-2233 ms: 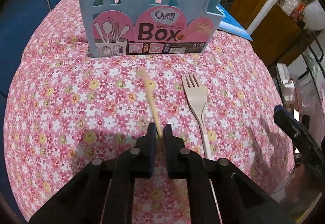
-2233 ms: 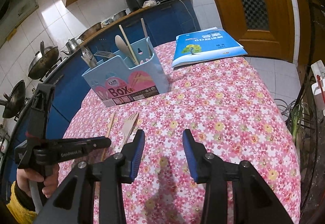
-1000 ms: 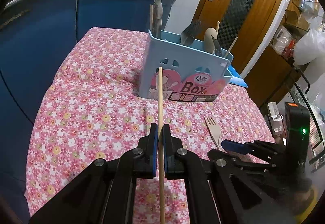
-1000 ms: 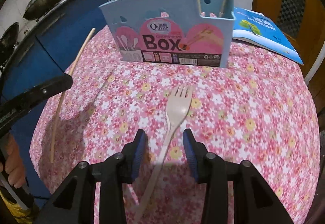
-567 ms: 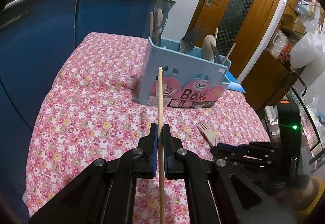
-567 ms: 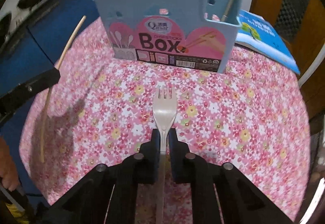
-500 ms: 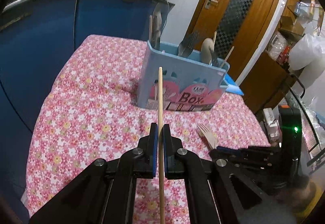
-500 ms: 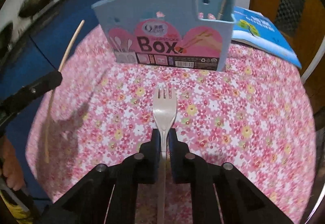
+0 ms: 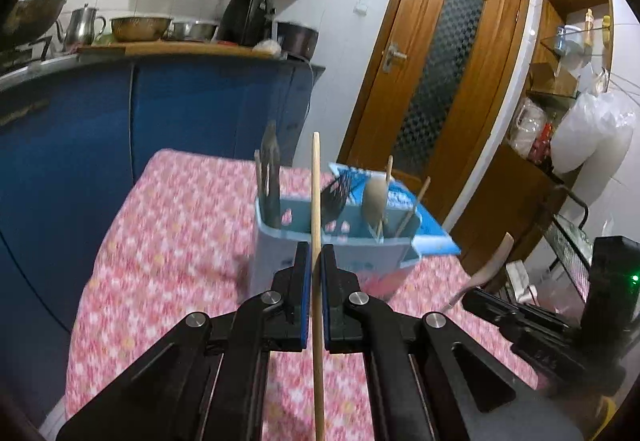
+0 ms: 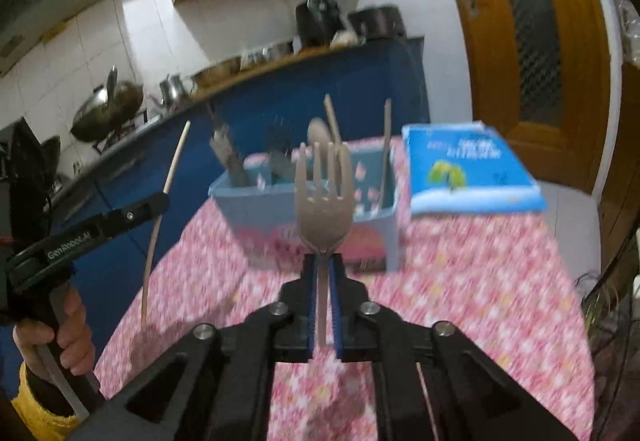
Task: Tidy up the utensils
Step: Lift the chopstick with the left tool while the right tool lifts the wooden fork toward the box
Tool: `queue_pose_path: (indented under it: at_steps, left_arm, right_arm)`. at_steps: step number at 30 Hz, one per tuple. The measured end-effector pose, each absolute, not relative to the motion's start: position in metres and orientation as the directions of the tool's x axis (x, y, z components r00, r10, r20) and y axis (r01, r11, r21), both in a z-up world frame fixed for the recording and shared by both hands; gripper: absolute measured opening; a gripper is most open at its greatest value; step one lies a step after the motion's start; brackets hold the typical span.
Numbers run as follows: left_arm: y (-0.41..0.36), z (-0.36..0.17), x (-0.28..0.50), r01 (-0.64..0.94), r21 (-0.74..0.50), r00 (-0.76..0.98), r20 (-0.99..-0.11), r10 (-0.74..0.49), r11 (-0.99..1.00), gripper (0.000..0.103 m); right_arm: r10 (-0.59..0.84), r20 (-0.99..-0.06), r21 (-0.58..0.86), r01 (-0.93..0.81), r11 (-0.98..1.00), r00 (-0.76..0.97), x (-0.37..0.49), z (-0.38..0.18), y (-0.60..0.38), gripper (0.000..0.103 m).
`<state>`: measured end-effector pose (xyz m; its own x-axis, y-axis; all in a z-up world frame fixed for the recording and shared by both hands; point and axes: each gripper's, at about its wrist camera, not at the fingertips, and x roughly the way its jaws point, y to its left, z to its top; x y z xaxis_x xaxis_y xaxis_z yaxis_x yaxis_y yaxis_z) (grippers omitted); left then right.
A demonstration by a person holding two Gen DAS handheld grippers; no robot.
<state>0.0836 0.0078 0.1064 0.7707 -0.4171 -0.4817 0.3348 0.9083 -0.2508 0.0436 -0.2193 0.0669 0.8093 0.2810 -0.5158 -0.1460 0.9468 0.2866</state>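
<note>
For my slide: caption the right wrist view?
Right tool grips a fork upright before the blue utensil box.

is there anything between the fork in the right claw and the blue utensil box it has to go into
Nothing visible blocks it. The right claw holds the fork above the tablecloth, with open air to the blue box. The utensils already standing in the box crowd its compartments. The left claw and its chopstick are off to the side.

Left gripper (image 9: 314, 261) fingers (image 9: 301, 273) clamp chopstick (image 9: 316, 201); blue utensil box (image 9: 336, 241) beyond.
</note>
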Motion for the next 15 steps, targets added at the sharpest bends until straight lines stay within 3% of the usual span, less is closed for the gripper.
queue_pose_path:
  at_steps: [8,15]
  left_arm:
    - [-0.002,0.133,0.112,0.335,-0.252,0.812,-0.412,-0.414,0.908,0.002]
    - [-0.005,0.143,0.132,0.334,-0.253,0.847,-0.342,-0.407,0.908,0.002]
  right_arm:
    - [0.265,-0.463,0.299,-0.132,0.945,0.846,0.061,0.083,-0.232,0.002]
    - [0.259,-0.527,0.313,-0.099,0.945,0.81,0.066,0.059,-0.243,0.003]
